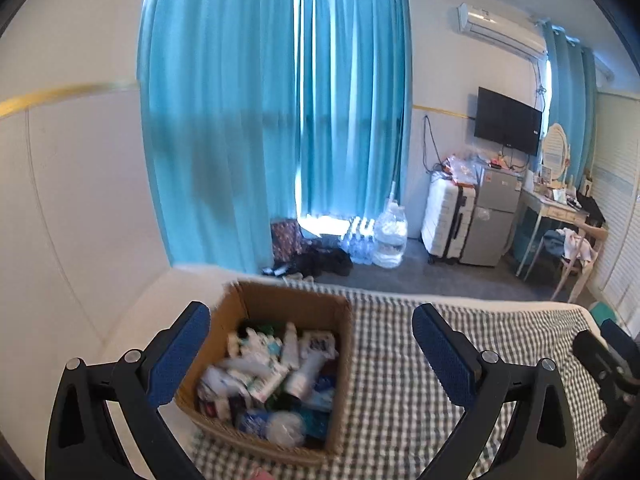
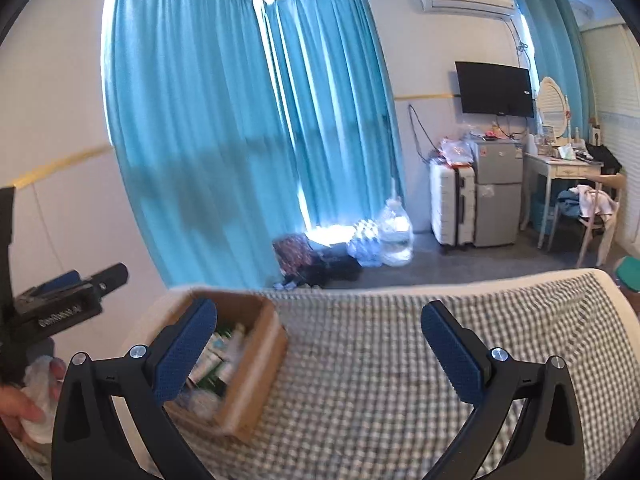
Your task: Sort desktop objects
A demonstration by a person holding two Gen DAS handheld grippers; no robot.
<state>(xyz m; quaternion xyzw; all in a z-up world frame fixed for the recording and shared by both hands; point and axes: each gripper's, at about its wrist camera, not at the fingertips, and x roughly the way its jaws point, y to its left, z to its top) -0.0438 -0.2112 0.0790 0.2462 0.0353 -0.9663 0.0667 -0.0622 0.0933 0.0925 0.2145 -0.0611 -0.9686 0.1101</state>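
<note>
A brown cardboard box [image 1: 340, 360] stands on a green-and-white checked cloth [image 1: 400, 360] and is filled with several tubes, bottles and packets [image 1: 272, 376]. My left gripper [image 1: 312, 344] hangs open above and in front of the box, nothing between its blue pads [image 1: 180, 354]. In the right wrist view the same box [image 2: 260, 360] lies low on the left, partly behind the left finger. My right gripper [image 2: 320, 344] is open over the bare checked cloth [image 2: 360, 360] and holds nothing. The left tool's body [image 2: 60, 304] shows at the left edge, with a hand [image 2: 24, 404] below it.
Beyond the cloth's far edge lie grey floor, teal curtains [image 1: 260, 120], water bottles [image 1: 384, 236], a white suitcase [image 1: 446, 220], a small fridge [image 1: 492, 216], a wall TV [image 1: 508, 120] and a desk with a chair [image 1: 568, 240]. A white wall runs along the left.
</note>
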